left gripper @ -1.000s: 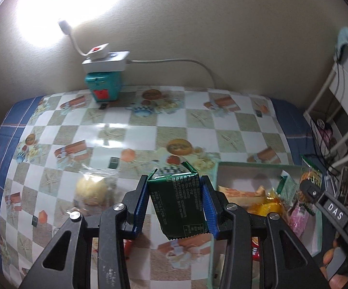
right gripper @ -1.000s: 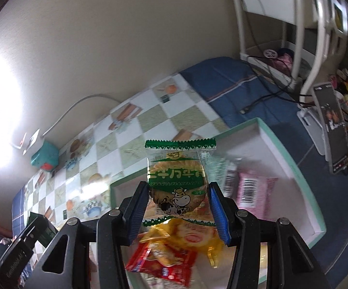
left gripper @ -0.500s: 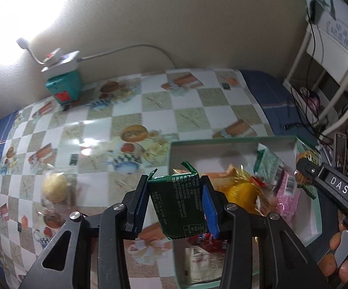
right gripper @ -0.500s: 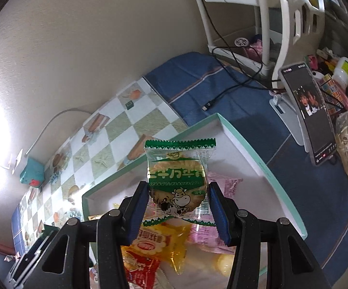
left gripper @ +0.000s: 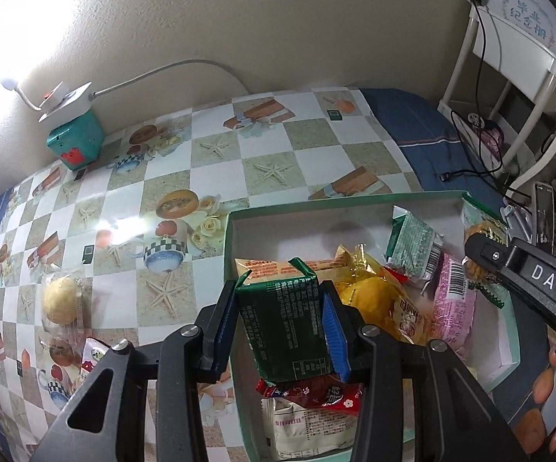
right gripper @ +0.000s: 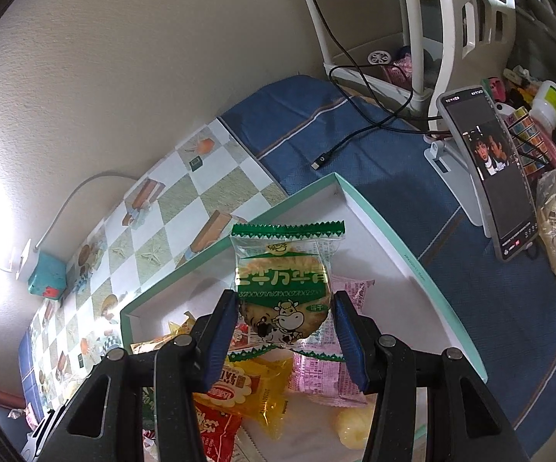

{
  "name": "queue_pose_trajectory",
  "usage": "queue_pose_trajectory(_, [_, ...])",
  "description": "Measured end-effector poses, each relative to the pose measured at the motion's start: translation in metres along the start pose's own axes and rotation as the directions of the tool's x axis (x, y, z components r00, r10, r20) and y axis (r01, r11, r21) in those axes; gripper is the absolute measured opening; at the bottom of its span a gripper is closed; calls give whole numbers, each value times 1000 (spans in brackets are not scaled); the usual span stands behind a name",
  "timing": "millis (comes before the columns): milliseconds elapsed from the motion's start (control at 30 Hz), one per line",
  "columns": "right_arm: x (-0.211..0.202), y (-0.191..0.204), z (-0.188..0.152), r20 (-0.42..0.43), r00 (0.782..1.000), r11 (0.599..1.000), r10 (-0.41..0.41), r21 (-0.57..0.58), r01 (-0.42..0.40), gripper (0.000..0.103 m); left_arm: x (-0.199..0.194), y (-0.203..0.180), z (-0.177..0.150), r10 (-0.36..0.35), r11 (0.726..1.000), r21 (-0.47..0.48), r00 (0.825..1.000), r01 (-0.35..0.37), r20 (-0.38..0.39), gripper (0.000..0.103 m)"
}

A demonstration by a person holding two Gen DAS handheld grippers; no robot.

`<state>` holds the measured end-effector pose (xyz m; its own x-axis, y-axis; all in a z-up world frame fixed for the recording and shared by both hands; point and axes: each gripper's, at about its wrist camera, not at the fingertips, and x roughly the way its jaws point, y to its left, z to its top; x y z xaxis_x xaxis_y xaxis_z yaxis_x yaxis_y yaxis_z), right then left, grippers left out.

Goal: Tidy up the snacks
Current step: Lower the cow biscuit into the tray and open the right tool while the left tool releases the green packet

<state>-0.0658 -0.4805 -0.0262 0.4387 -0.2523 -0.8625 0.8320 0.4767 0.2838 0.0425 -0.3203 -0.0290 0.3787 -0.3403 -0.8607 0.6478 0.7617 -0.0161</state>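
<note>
Dark green foil shows first from the left wrist: the left gripper (left gripper: 283, 323) has its blue pads pinched on a dark green foil snack packet (left gripper: 285, 327), held upright over the near left part of the shallow mint-green cardboard box (left gripper: 239, 215). Under it in the box lie a yellow cellophane packet (left gripper: 374, 292), a red wrapper (left gripper: 316, 392) and a pink wrapper with a barcode (left gripper: 453, 300). Out on the checked oilcloth table (left gripper: 185, 142), left of the box, sits a round yellow bun in clear wrap (left gripper: 62, 300).

From the right wrist, the right gripper (right gripper: 285, 331) clamps a clear, green-edged biscuit packet with a cartoon cow (right gripper: 283, 288), upright above the box's white floor (right gripper: 374, 269). A phone on a stand (right gripper: 489, 169) leans on the blue cloth beside the box.
</note>
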Motion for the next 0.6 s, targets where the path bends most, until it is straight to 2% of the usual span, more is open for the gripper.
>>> queue_pose_trajectory(233, [3,0,-2,-11,1000,1000,-1,-2,1,53,1,-4,-1,-18,1000,9,1000,18,2,44])
queue_pose_trajectory(400, [6,2,-3,-22,1000,1000,-2,-13,2,53,11,-7,-3,-36,999,2,999,36,-34,42])
queue_pose_trajectory(600, [8,2,-3,-29,1000,1000,-10,-19,10,54,10,-7,-3,-39,999,1,998,40,-38,42])
